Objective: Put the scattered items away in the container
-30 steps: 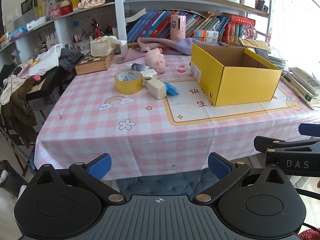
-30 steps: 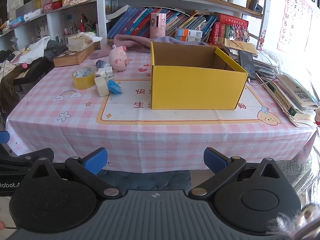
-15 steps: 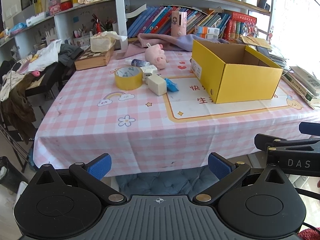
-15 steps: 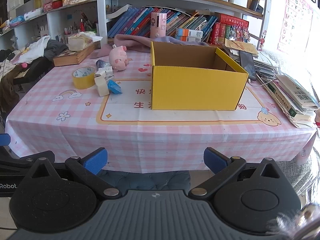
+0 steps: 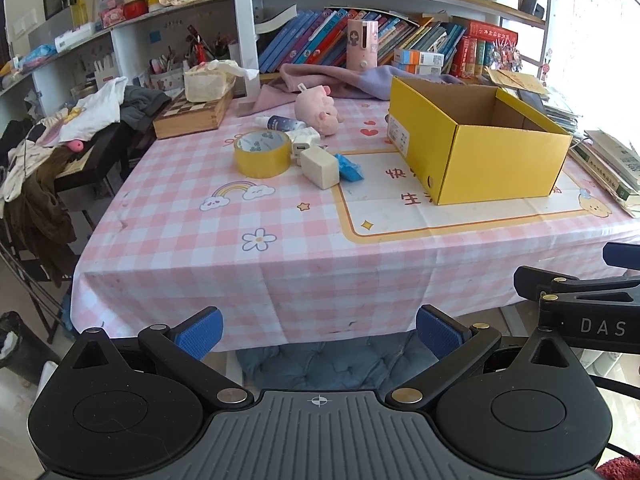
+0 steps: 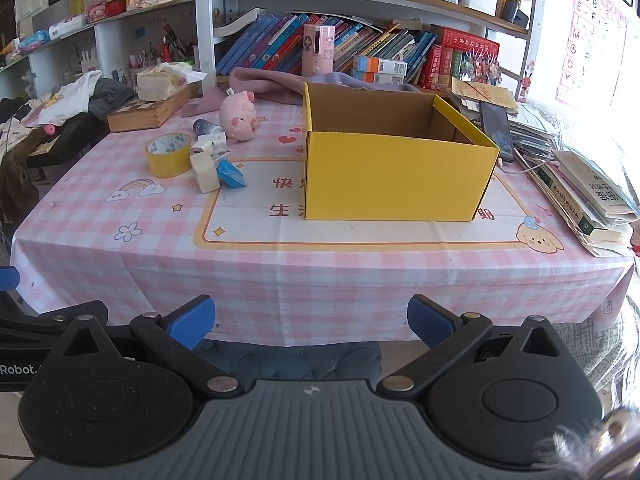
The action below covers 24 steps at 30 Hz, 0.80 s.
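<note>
No step of the tidying is showing as done: the box (image 6: 400, 176) is standing open on the table (image 6: 280, 272) and, as far as its interior is showing, holding nothing. The items are all lying clustered well to its left: the tape (image 5: 262, 153), the block (image 5: 320, 167), the blue packet (image 5: 349, 167), the charger (image 5: 302, 145), the bottle (image 5: 280, 123) and the pig (image 5: 318, 109). The left gripper (image 5: 319, 333) and right gripper (image 6: 310, 321) are hovering short of the table edge, fingers spread wide, gripping nothing. Six items are remaining to be moved.
</note>
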Tool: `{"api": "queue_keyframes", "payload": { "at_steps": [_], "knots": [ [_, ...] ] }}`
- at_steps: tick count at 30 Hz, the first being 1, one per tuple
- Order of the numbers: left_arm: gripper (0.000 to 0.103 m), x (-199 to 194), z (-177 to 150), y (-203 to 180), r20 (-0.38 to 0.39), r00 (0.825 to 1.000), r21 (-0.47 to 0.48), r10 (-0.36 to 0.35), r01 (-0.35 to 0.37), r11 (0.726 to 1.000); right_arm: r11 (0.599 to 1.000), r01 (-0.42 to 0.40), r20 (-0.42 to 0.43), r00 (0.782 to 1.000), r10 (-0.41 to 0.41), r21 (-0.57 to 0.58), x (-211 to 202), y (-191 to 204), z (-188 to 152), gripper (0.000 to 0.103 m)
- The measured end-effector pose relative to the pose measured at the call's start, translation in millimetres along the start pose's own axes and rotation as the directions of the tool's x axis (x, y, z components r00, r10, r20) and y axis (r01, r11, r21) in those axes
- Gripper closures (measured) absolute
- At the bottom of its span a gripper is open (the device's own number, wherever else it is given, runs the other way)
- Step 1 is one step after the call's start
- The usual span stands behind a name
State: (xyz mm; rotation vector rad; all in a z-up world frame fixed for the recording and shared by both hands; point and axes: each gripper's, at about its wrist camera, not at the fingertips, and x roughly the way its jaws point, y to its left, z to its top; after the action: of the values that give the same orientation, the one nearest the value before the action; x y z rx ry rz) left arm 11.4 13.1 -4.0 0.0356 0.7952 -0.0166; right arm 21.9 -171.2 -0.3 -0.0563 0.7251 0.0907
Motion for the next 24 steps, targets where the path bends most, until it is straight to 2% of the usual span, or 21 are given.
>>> {"api": "queue_keyframes", "payload": {
  "at_steps": [24],
  "knots": [
    [0.0, 0.1, 3.5, 13.1, 0.031, 1.0, 0.001, -0.003, 0.003, 1.0, 1.0, -0.013, 0.009, 1.0, 0.013, -0.011, 1.1, 14.6, 10.0, 0.002]
  ]
}}
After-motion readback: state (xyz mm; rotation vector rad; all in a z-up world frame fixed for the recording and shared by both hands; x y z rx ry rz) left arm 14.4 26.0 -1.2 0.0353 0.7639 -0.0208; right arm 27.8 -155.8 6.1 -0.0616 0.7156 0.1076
